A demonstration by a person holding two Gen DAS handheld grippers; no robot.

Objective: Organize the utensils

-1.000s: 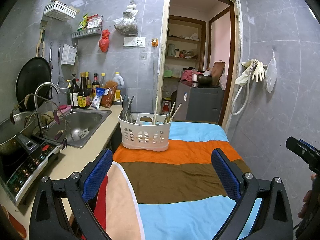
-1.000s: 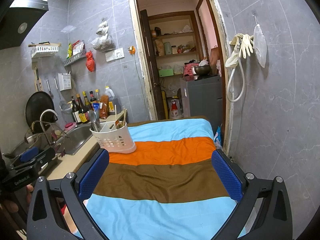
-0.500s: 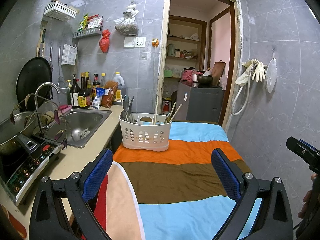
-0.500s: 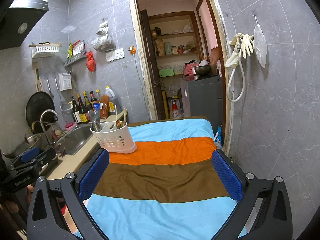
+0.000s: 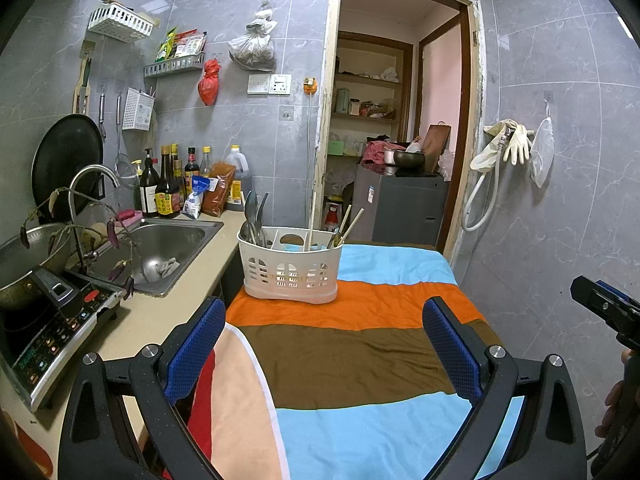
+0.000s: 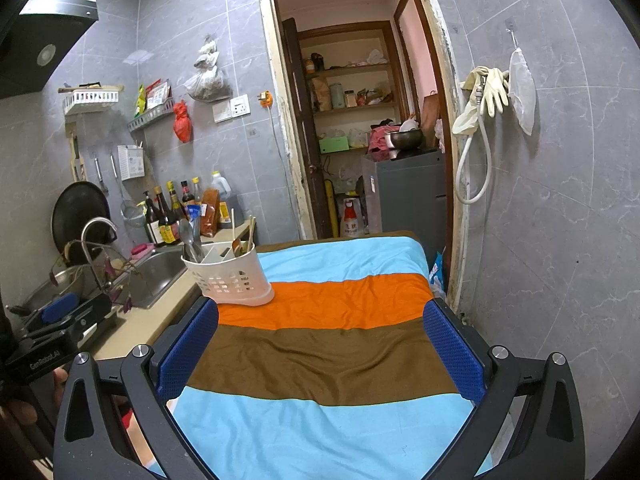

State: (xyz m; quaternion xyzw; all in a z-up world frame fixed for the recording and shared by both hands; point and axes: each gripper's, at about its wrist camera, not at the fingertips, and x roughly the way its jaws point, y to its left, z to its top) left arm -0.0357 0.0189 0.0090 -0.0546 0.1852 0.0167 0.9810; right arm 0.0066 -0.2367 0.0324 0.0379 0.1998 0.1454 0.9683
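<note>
We see nothing changed in the last second: both the left hand-held gripper [image 5: 322, 346] and right hand-held gripper [image 6: 320, 350] hang wide open and empty, while the white perforated plastic utensil caddy [image 5: 291, 267] sits at twelve o'clock on the striped cloth tabletop [image 5: 352, 352], spoons [image 5: 252, 216] and chopsticks [image 5: 348, 222] sorted, so the task looks finished.

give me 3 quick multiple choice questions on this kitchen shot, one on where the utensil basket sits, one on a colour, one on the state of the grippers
1. The white utensil basket stands on:
A. the orange stripe of the striped cloth
B. the sink
C. the induction cooker

2. The gripper pads are:
A. red
B. blue
C. white

3. The left gripper and right gripper are:
A. both shut on spoons
B. one open, one shut
C. both open and empty

Answers: 1 A, its base rests on the orange band near the counter edge. 2 B, blue textured pads line the fingers. 3 C, the fingers are spread wide with only cloth between them.
</note>
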